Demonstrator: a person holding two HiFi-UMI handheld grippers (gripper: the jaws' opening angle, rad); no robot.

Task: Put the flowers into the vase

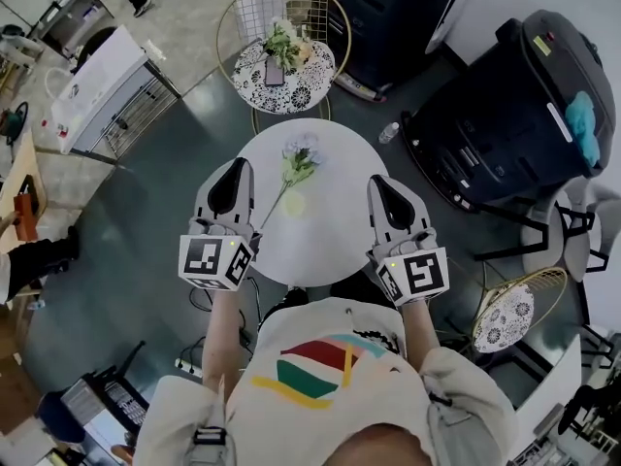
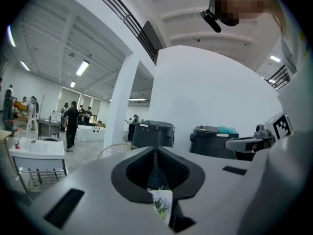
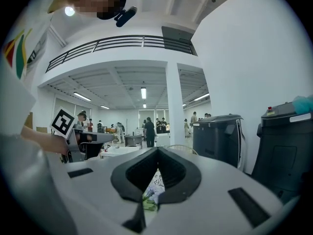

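On the round white table [image 1: 335, 241] lies a flower [image 1: 299, 158] with pale blue petals and green leaves, its thin stem running down-left. A small pale vase [image 1: 294, 203] stands beside the stem near the table's middle. My left gripper [image 1: 240, 165] hovers over the table's left side, jaws together, with its tip just left of the flower. Over the right side my right gripper [image 1: 376, 181] also has its jaws together, and neither gripper holds anything. In the right gripper view the flower [image 3: 150, 195] shows below the closed right gripper [image 3: 157, 150]. Under the closed left gripper [image 2: 156, 150] the vase [image 2: 161, 203] peeks out.
A gold wire chair [image 1: 281, 61] behind the table carries a patterned cushion, more flowers and a phone. Large black bins [image 1: 505, 124] stand to the right, with a water bottle [image 1: 388, 132] on the floor. A second wire chair [image 1: 509, 309] is at lower right and a white cart [image 1: 97, 90] at left.
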